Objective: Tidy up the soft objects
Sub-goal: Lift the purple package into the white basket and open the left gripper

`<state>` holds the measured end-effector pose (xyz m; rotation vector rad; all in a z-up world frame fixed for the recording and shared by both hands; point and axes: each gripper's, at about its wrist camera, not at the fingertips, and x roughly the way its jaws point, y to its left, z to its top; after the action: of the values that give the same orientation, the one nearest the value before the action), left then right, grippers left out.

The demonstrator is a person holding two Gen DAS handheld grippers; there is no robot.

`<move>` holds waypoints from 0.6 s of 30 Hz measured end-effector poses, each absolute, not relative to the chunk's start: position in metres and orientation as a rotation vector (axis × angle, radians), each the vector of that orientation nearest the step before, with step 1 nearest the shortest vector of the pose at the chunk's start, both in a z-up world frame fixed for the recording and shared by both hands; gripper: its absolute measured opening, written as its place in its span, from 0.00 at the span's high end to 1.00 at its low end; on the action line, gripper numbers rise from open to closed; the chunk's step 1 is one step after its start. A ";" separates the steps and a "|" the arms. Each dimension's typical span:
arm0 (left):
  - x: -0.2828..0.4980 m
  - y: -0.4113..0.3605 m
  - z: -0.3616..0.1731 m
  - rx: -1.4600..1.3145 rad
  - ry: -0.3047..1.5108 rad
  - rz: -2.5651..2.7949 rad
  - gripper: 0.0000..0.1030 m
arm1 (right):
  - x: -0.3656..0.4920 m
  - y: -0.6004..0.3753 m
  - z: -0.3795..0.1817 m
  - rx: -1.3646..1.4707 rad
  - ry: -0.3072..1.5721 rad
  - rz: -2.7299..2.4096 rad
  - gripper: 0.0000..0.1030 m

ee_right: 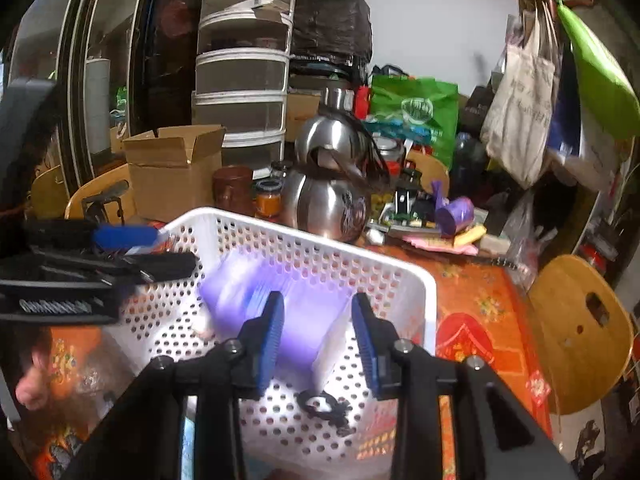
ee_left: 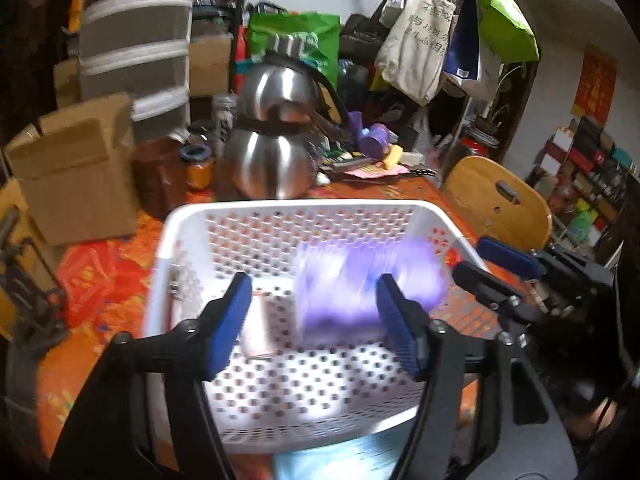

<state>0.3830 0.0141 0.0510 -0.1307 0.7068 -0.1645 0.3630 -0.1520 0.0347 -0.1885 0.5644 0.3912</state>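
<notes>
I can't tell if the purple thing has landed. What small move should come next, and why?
Probably draw both grippers back. The purple soft thing shows blurred inside the white basket; left gripper and right gripper stand open, no pad pressing it.

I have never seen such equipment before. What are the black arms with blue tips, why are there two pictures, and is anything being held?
No robot here: a person holds one two-finger gripper in each hand, with a camera on each looking along its fingers. One picture is from the left gripper, the other from the right gripper. Both point into a white perforated basket on an orange patterned table. A blurred purple soft object is inside the basket. Both grippers are open; neither holds anything. Behind stand steel kettles and a cardboard box.
</notes>
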 end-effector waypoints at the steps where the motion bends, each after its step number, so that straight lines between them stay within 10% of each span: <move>1: 0.378 0.017 0.051 -0.119 0.688 -0.159 0.15 | 0.364 -0.155 0.033 -0.180 0.575 0.383 0.44; 18: 0.359 0.018 0.042 -0.130 0.705 -0.172 0.15 | 0.359 -0.171 0.028 -0.126 0.598 0.366 0.38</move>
<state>0.3592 0.0178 0.0425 -0.1298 0.7050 -0.1725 0.3586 -0.1713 0.0280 -0.1256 0.5985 0.3659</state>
